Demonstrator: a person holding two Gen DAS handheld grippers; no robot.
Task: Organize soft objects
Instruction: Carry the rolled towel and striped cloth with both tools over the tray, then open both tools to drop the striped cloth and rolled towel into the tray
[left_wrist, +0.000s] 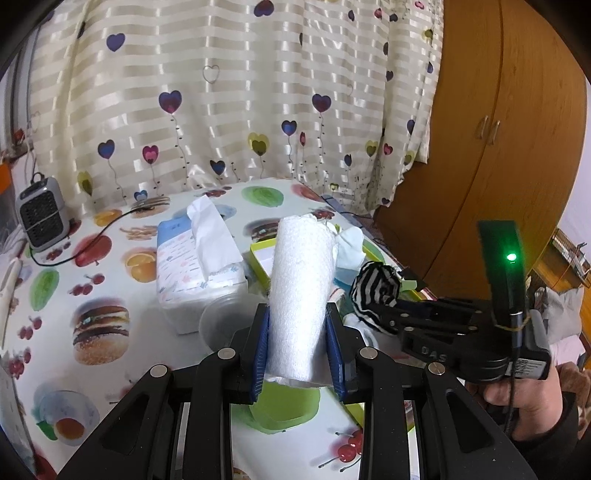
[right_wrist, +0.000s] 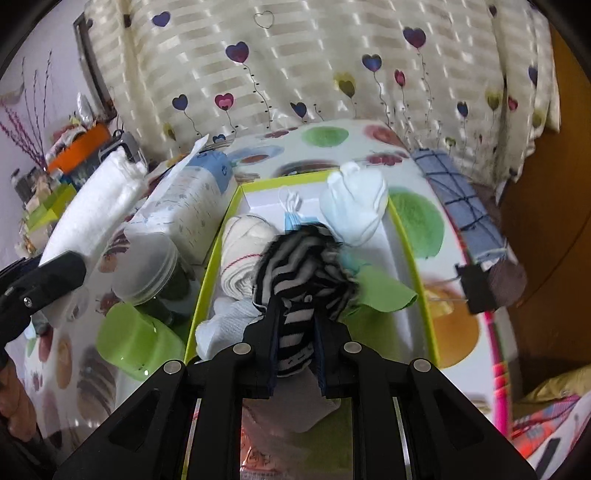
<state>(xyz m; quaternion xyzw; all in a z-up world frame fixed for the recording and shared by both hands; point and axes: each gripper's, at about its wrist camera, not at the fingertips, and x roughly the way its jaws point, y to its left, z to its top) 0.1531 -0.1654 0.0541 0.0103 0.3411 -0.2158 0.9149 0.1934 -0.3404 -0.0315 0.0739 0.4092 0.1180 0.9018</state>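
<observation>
My left gripper (left_wrist: 297, 325) is shut on a rolled white towel (left_wrist: 301, 295) and holds it upright above the table; the towel also shows in the right wrist view (right_wrist: 96, 210). My right gripper (right_wrist: 295, 325) is shut on a black-and-white striped cloth (right_wrist: 303, 273), held over the lime-rimmed white box (right_wrist: 406, 236); the cloth also shows in the left wrist view (left_wrist: 375, 290). In the box lie a cream rolled cloth (right_wrist: 243, 247), a white sock bundle (right_wrist: 354, 206), a blue face mask (right_wrist: 293, 219), a green cloth (right_wrist: 384, 291) and a white cloth (right_wrist: 225, 325).
A tissue pack (left_wrist: 195, 266) lies left of the box, with a clear plastic tub (right_wrist: 147, 269) and a green cup (right_wrist: 136, 343) beside it. A small heater (left_wrist: 40, 214) stands far left. A folded blue checked cloth (right_wrist: 461, 206) lies right of the box. A wooden wardrobe (left_wrist: 491, 129) is at right.
</observation>
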